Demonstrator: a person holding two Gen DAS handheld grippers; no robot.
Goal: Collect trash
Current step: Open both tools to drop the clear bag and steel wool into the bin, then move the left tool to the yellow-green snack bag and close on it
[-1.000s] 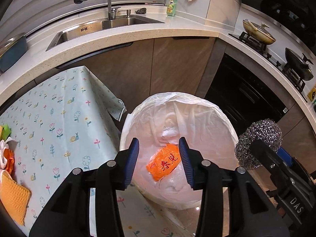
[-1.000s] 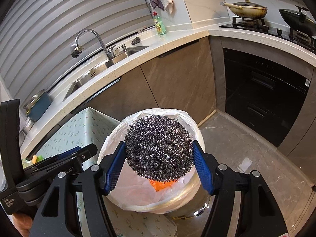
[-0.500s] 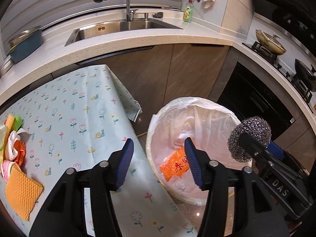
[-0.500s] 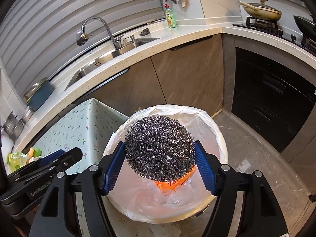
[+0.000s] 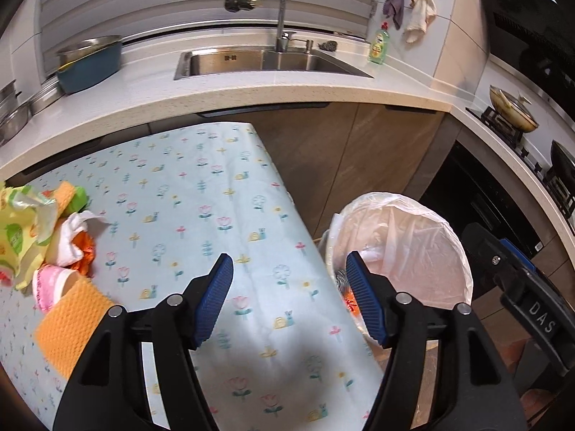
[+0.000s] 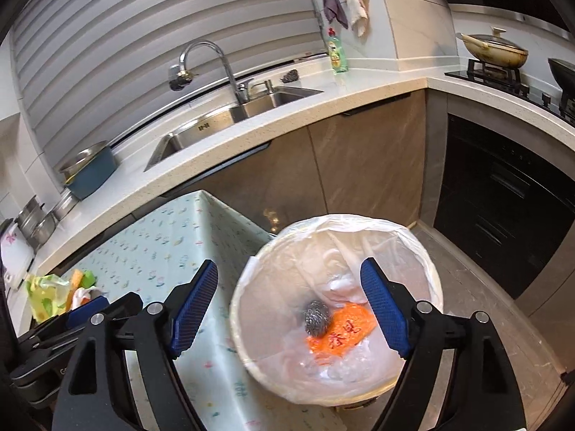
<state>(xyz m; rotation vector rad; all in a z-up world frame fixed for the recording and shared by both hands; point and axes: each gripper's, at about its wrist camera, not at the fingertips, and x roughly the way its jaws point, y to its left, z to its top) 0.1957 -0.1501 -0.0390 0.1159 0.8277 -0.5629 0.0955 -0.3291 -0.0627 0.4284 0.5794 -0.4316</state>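
Note:
A bin lined with a white bag point(image 6: 427, 251) point(image 5: 456, 237) stands on the floor beside the table. Inside it lie a steel wool scrubber point(image 6: 316, 316) and an orange wrapper point(image 6: 345, 334). My right gripper point(image 6: 289, 312) hovers above the bin, its jaws opening with nothing between them. My left gripper point(image 5: 289, 301) hangs over the table's right edge, jaws also opening and empty. A heap of trash lies at the table's left: a yellow-green wrapper point(image 5: 21, 230), white tissue point(image 5: 72, 237), an orange sponge cloth point(image 5: 72, 323) and a pink item point(image 5: 46, 283).
The table carries a pale flowered cloth point(image 5: 201, 215). Behind it runs a counter with a sink point(image 5: 266, 61), a tap point(image 5: 276, 7), a blue pot point(image 5: 90, 61) and a green soap bottle point(image 5: 379, 41). A stove with a pan point(image 5: 514, 111) and dark oven fronts lie to the right.
The right gripper opened and the steel wool dropped from it into the bin. The left gripper swung left from over the bin to over the table and widened its jaws.

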